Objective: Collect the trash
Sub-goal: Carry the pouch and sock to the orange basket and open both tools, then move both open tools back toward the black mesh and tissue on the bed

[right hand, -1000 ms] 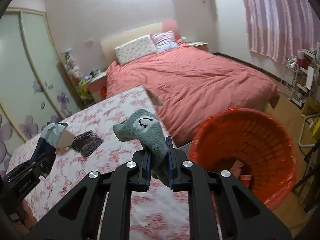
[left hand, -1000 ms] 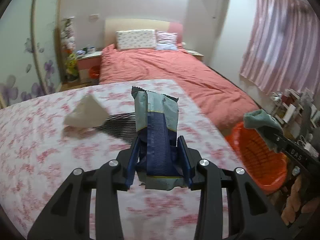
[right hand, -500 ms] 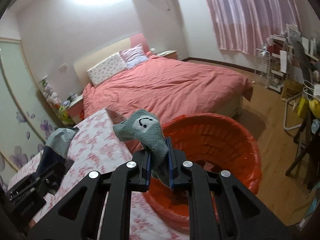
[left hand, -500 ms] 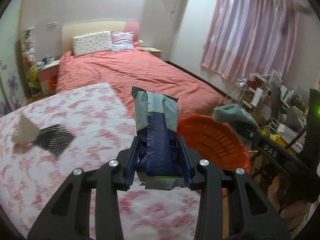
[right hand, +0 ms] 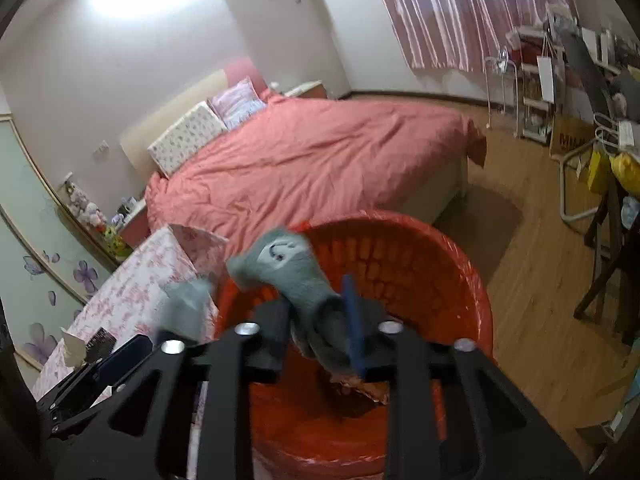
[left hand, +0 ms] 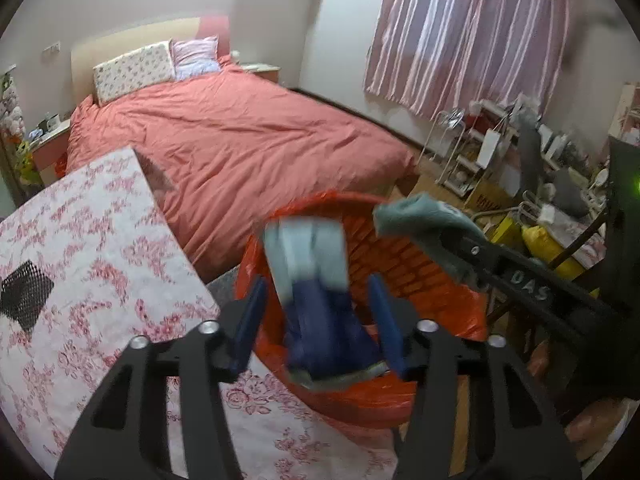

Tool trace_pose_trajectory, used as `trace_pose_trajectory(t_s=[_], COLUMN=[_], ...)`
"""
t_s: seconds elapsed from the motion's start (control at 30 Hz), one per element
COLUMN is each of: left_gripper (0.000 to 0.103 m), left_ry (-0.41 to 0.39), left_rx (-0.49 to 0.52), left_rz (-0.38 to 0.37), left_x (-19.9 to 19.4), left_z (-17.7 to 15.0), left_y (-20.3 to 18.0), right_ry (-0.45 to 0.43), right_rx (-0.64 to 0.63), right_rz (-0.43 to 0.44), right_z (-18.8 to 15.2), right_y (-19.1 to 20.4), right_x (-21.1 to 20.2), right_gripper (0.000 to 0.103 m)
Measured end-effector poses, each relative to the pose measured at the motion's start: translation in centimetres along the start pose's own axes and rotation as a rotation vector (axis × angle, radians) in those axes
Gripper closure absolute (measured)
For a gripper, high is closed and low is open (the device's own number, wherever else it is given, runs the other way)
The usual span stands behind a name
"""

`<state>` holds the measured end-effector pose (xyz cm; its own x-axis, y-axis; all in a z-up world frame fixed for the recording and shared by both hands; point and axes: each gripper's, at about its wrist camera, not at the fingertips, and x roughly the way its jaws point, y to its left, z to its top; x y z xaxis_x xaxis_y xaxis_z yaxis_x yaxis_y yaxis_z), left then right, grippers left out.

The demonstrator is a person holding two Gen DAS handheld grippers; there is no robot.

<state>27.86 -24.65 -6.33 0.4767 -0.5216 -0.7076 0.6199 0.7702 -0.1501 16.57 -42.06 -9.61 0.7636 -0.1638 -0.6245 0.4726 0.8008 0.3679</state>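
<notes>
Both tools are over the red basket [left hand: 404,248] that stands on the floor between the table [left hand: 100,240], with its pink flowered cloth, and the foot of the bed [left hand: 240,140]. The left hand-held gripper [left hand: 320,320] has just been opening: its blue pads stand clear on either side of the blue and silver snack wrapper [left hand: 316,280], which sits blurred between them above the basket's mouth, no longer pinched. The right hand-held gripper [right hand: 320,328] has just been opening too; the grey sock [right hand: 292,276] with the smiley face lies between its pads, against the blue right one, and I cannot tell whether it is gripped at all. It hangs directly over the basket, where some crumpled packaging [right hand: 360,388] lies at the bottom. Back on the table a black mesh piece [left hand: 24,296] lies near the left edge, with a pale paper scrap [right hand: 74,346] just beside it
</notes>
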Motion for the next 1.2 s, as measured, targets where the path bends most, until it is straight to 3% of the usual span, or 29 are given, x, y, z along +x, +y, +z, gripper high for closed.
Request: trace_pose_trajectory(t_s=[0.07, 0.13, 0.43, 0.7, 0.93, 1.2], left_gripper=[0.046, 0.045, 0.040, 0.037, 0.029, 0.007], left_ry=[0.019, 0.028, 0.022, 0.003, -0.015, -0.070], left_rx=[-0.011, -0.018, -0.051, -0.082, -0.157, -0.294], left_rz=[0.014, 0.030, 0.135, 0.272, 0.418, 0.649], left_x=[0.7, 0.8, -0.6, -3.3, -6.1, -10.2], left_z=[-0.5, -0.8, -2.0, -3.5, -5.3, -6.6], left_y=[0.7, 1.3, 5.2, 10.0, 16.8, 27.0], right_ry=[0.009, 0.011, 0.014, 0.020, 0.036, 0.094], right_rx=[0.003, 0.000, -0.045, -0.125, -0.203, -0.309], right_rz=[-0.005, -0.013, -0.022, -0.012, 0.015, 0.074], right_z=[-0.3, -0.6, -0.7, -1.6, -2.7, -5.2], right_y=[-0.5, -0.6, 0.7, 3.7, 7.0, 11.8], right_x=[0.2, 0.2, -0.4, -0.7, -0.8, 0.3], right_gripper=[0.051, 0.047, 0.044, 0.044, 0.042, 0.041])
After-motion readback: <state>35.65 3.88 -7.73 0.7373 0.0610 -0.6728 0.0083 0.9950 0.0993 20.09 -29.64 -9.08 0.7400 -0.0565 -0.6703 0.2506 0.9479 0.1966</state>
